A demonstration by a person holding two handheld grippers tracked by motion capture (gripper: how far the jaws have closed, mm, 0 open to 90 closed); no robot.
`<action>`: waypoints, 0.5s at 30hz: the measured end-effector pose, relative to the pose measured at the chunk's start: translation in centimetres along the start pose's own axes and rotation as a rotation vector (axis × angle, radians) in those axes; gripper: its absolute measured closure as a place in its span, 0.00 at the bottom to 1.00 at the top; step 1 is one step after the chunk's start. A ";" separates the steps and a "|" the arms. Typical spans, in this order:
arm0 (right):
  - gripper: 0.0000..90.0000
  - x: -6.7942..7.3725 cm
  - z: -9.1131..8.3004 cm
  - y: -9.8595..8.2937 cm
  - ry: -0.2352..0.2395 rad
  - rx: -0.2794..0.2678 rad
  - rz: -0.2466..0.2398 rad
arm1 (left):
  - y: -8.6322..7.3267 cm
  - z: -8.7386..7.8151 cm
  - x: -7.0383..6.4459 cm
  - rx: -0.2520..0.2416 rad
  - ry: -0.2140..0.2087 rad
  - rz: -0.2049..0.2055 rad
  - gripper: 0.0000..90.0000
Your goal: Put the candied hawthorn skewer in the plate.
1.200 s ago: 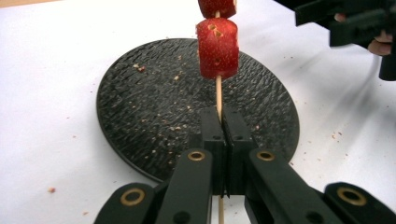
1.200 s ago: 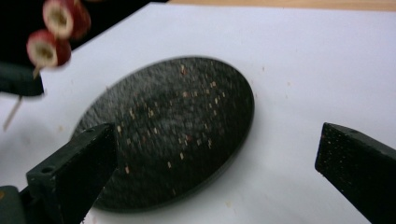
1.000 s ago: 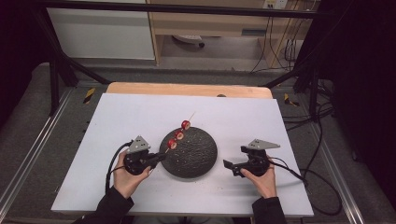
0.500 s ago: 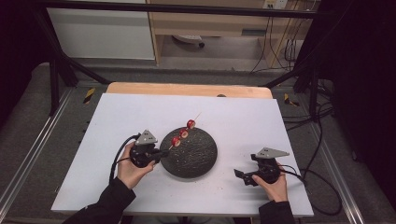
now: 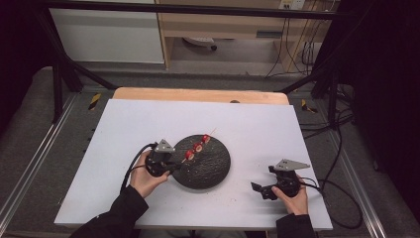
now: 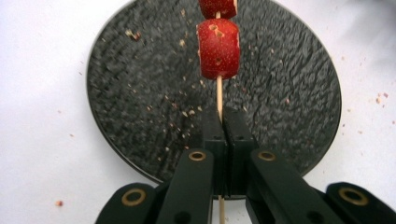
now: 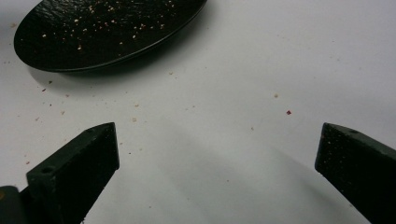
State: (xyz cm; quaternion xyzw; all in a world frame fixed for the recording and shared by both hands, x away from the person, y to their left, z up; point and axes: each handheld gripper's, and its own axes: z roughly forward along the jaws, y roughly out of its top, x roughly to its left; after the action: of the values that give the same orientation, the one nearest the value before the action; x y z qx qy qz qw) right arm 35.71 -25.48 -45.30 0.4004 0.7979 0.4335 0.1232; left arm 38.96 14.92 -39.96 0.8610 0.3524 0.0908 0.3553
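Over the black plate (image 5: 205, 163), the skewer (image 6: 219, 100) is clenched in the left gripper (image 6: 223, 123); lowering is called for next, while the right gripper (image 7: 217, 154), beside the plate, is held released.

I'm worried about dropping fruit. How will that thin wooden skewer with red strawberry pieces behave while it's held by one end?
The thin wooden skewer probably flexes and could snap. Its red strawberry pieces load the far end, so it may droop or twist in the left tool. The pieces look soft and might slide along the stick.
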 end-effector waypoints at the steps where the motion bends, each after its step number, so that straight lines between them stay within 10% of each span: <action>1: 0.01 0.0 0.0 0.0 0.004 -0.003 0.004 | 0.0 0.1 -0.1 0.014 0.006 0.005 0.99; 15: 0.01 0.0 -0.1 0.0 0.005 -0.008 0.004 | -0.1 2.7 -0.8 0.120 0.043 0.021 0.99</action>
State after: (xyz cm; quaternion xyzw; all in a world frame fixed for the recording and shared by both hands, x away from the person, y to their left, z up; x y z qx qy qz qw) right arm 35.64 -25.56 -45.24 0.4004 0.7957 0.4378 0.1218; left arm 39.43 13.01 -41.93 0.8824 0.3555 0.0918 0.2943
